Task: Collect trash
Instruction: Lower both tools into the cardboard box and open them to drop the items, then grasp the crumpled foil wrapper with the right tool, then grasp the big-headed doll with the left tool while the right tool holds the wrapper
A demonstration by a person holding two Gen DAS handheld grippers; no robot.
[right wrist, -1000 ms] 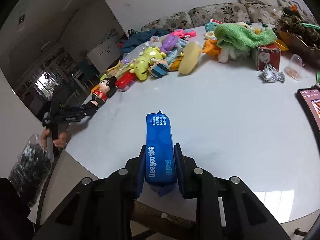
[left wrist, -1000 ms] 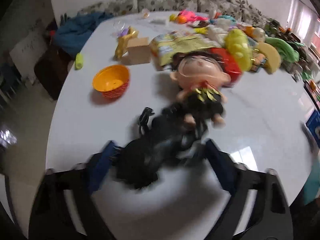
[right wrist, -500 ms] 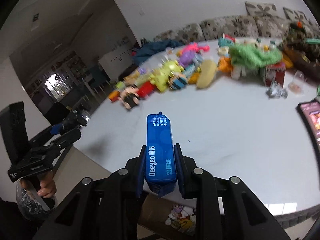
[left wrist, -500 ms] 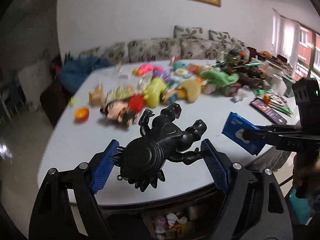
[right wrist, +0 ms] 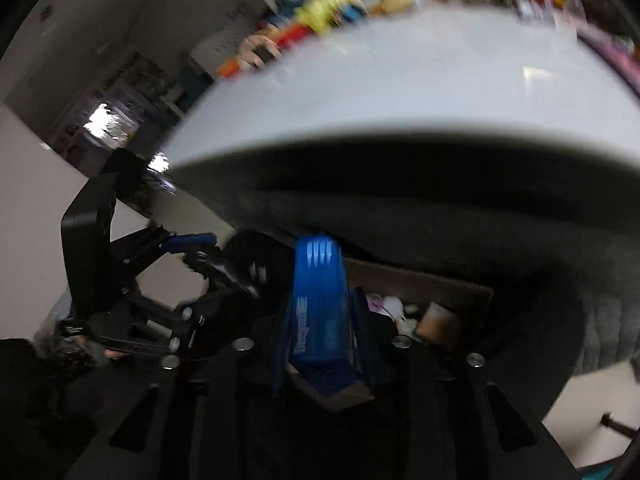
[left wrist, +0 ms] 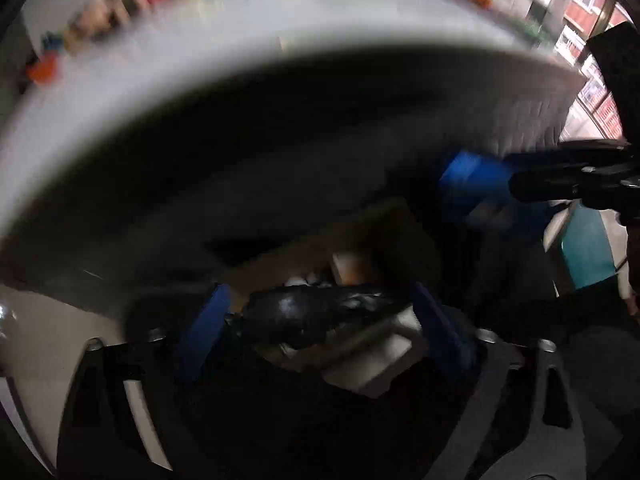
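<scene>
My left gripper (left wrist: 320,320) hangs below the table edge over a cardboard box (left wrist: 384,232) of rubbish. A black toy creature (left wrist: 320,312) lies between its blue pads, which are opening and look just clear of it. The scene is blurred. My right gripper (right wrist: 320,320) is also over the box (right wrist: 420,280), its jaws opening around a blue tissue pack (right wrist: 320,288) that sits loose between them. The right wrist view has the left gripper (right wrist: 200,248) with the black toy (right wrist: 248,256) at left. The left wrist view has the blue pack (left wrist: 472,184) at right.
The white table (left wrist: 200,60) juts overhead in both views, its rim (right wrist: 400,100) close above the box. Toys crowd its far side (right wrist: 328,0). White foam pieces (left wrist: 372,360) and scraps lie in the box. A teal object (left wrist: 588,248) stands at right.
Both grippers have dropped from above the tabletop to below its edge, over the cardboard box. Both pairs of jaws stand wider; the blue pack no longer looks pinched.
</scene>
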